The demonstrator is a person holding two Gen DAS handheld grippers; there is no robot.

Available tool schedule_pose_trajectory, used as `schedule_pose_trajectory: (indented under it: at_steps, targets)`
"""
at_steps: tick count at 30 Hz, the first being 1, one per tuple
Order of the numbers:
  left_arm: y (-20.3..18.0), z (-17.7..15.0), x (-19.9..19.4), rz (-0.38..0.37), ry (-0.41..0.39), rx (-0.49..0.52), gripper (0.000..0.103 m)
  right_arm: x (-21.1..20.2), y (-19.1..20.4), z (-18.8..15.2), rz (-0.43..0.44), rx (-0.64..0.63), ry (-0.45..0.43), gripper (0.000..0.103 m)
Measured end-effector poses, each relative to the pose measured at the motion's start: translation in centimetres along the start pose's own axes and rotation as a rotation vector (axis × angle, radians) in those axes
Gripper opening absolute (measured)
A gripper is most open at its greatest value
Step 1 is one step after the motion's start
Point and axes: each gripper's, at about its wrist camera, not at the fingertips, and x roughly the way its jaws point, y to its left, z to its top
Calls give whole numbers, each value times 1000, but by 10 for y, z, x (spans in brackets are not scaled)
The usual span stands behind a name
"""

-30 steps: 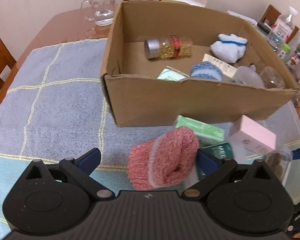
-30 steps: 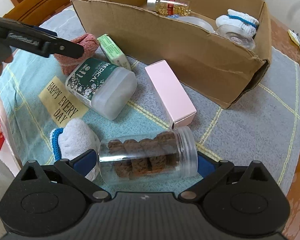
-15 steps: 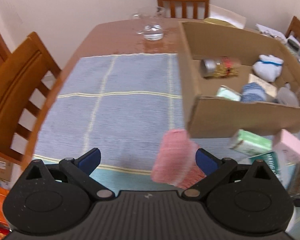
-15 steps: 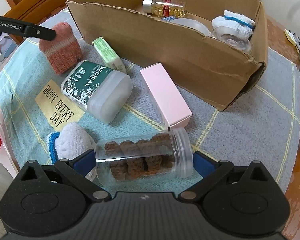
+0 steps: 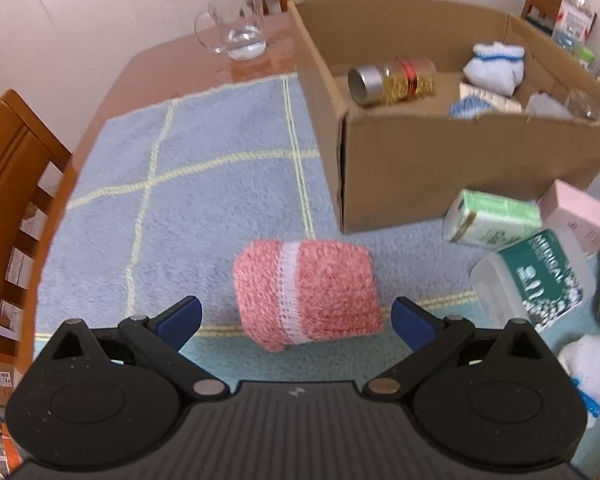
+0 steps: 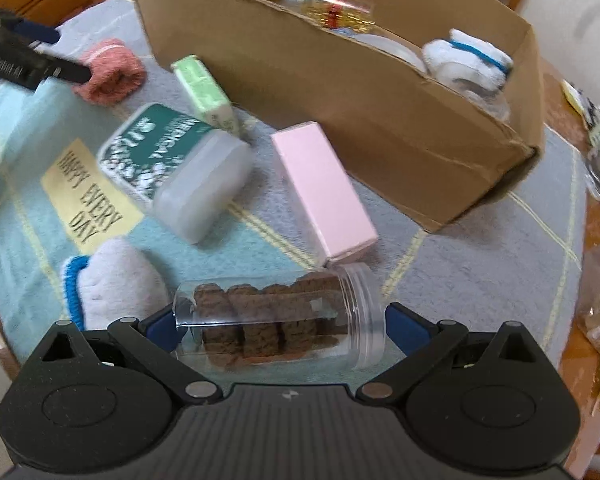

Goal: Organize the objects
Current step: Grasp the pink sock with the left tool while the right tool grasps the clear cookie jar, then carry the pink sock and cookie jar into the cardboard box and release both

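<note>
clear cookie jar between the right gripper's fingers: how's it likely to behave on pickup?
The jar lies on its side on the towel, so it will probably roll if nudged. Its clear smooth wall looks slippery, and the right gripper spans it end to end, so it may pivot. The cookies inside look loose and could shift. Probably light.

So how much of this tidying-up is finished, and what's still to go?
Partly done. The box already holds a gold-filled jar and a white sock roll, among other items. The left hand-held gripper is open around the pink sock roll; the right one brackets the cookie jar. The green carton, pink box and tub still lie on the cloth.
</note>
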Motion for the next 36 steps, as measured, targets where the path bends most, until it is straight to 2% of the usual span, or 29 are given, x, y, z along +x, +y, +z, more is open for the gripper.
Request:
schedule_pose_trajectory:
  at_steps: [7, 17, 22, 23, 32, 36]
  targets:
    - [5, -3, 29, -16, 46, -37, 101, 1, -6, -4, -13, 51, 9, 103]
    - [5, 9, 43, -43, 39, -95, 101, 4, -5, 2, -20, 69, -12, 103]
    - [2, 11, 39, -42, 33, -98, 87, 3, -5, 5, 2, 68, -18, 102]
    - [2, 12, 39, -36, 31, -99, 83, 3, -4, 5, 5, 65, -17, 99]
    - [4, 16, 23, -50, 33, -89, 71, -8, -4, 4, 17, 70, -21, 94]
    - [2, 18, 13, -63, 42, -69, 70, -19, -7, 0, 24, 71, -30, 94]
